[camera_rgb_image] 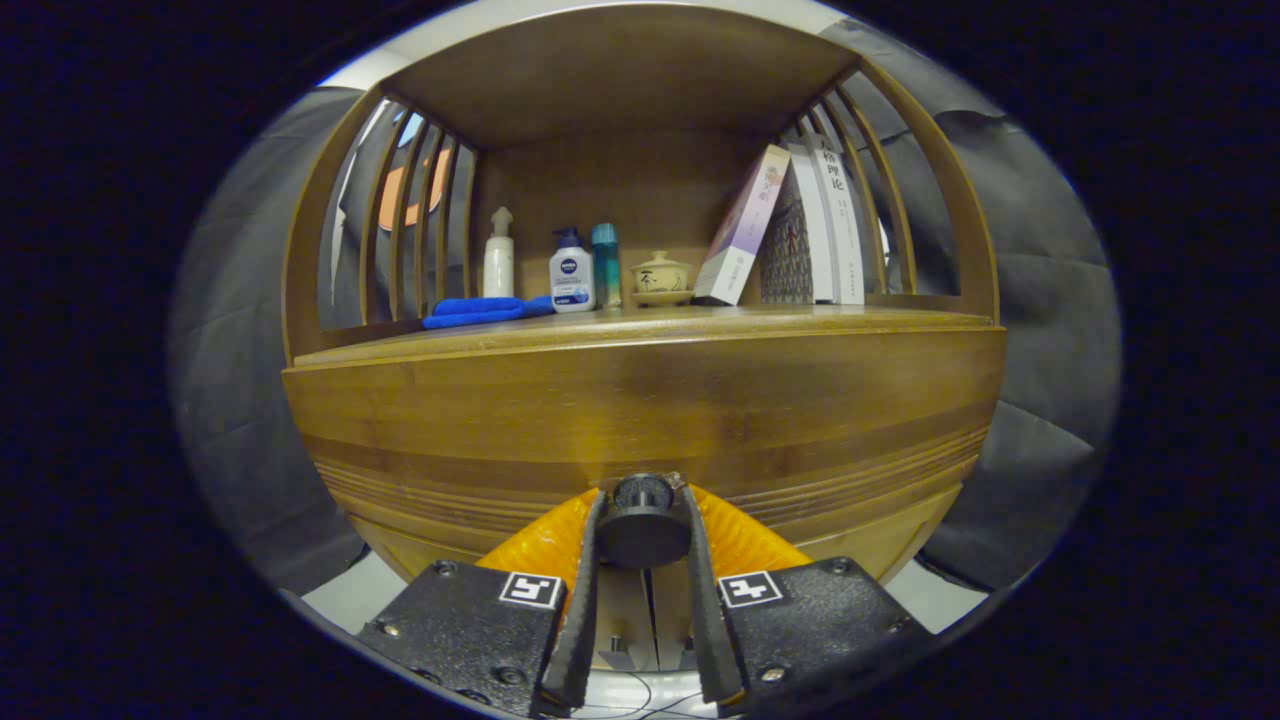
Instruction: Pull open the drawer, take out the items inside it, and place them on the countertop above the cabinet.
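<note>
A wooden cabinet fills the view ahead, with its drawer front [640, 420] right before me. A round dark knob [643, 520] sticks out of the drawer front, low in the middle. My gripper [643, 525] is shut on this knob, one finger pressing on each side of it. The drawer looks closed or barely out, and what lies inside it is hidden. Above the drawer runs the wooden countertop [850, 318], the floor of an open shelf bay.
At the back of the countertop lie a folded blue cloth [480, 310], a white pump bottle [498, 255], a white-and-blue pump bottle [571, 272], a teal can [605, 265], a lidded ceramic cup [660, 277] and several leaning books [790, 230]. Slatted wooden sides flank the bay.
</note>
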`<state>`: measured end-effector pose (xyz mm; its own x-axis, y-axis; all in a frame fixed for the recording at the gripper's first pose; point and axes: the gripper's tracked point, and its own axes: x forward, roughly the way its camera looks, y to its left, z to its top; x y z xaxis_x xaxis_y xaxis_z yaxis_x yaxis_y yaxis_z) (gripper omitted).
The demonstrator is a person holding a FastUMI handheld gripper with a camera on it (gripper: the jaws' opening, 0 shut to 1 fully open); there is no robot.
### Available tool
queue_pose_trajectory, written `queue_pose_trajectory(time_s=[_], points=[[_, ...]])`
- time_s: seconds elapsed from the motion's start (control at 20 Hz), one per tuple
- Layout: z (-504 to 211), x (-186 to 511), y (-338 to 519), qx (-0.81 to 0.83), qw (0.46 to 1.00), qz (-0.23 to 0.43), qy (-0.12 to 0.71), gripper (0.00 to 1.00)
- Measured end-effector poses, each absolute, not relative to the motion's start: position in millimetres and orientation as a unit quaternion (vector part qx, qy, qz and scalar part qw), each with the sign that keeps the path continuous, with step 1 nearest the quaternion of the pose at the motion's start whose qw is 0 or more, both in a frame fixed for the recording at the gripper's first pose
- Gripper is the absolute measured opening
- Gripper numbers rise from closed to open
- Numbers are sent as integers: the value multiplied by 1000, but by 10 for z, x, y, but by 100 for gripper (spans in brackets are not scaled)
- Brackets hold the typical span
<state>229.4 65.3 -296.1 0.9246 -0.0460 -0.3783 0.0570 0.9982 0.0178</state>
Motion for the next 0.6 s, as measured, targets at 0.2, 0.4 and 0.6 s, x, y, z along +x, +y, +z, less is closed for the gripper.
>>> queue_pose_trajectory(time_s=[0.2, 0.4, 0.6], points=[[-2950, 2248, 659, 9, 981, -27, 194, 43], [-2929, 2048, 662, 10, 980, -25, 196, 42], [-2889, 1829, 658, 10, 981, -25, 193, 42]])
